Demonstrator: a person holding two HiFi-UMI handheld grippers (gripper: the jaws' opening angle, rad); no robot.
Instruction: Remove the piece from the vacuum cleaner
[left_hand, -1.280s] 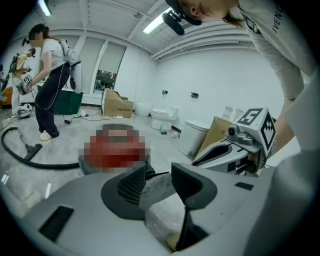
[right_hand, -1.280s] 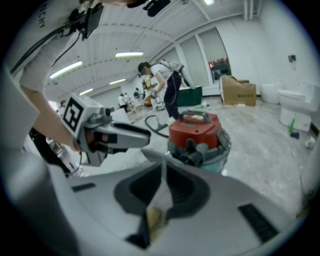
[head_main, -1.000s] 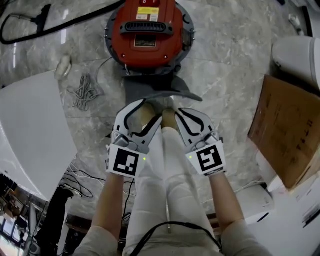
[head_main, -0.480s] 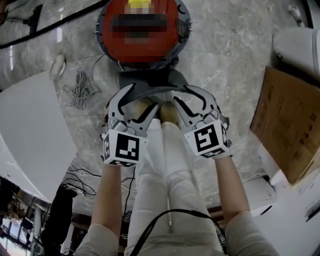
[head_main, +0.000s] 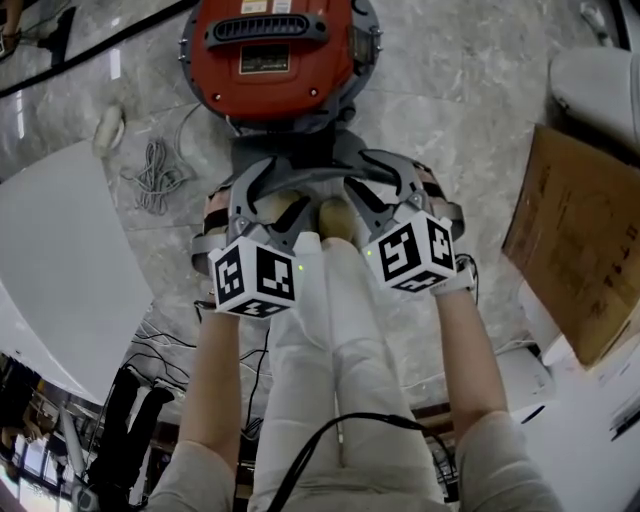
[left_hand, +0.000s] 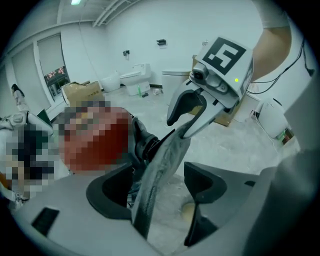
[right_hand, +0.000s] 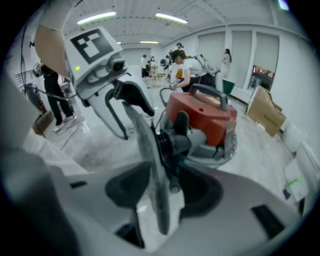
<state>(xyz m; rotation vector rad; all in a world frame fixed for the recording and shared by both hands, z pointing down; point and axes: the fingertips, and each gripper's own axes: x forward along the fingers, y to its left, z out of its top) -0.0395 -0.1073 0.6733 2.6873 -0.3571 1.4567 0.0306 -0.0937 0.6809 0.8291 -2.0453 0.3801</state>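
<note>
A red vacuum cleaner (head_main: 275, 60) sits on the marble floor, with a flat grey piece (head_main: 300, 152) sticking out of its near side. My left gripper (head_main: 275, 195) straddles the piece's left edge and my right gripper (head_main: 358, 170) its right edge. In the left gripper view the piece (left_hand: 160, 175) stands edge-on between the pads (left_hand: 112, 187), with a gap on each side. In the right gripper view the right jaws are opening, and the piece (right_hand: 152, 165) runs between them untouched, ahead of the vacuum (right_hand: 205, 117).
The person's legs and shoes (head_main: 320, 215) are right below the grippers. A white panel (head_main: 60, 260) lies to the left and a coiled cable (head_main: 155, 170) beside it. Cardboard (head_main: 575, 260) leans at the right. A black hose (head_main: 100, 45) crosses the top left.
Both grippers moved forward from over the shoes to the grey piece. Their jaws spread wide, the right from shut, and now stand around the piece's two edges.
</note>
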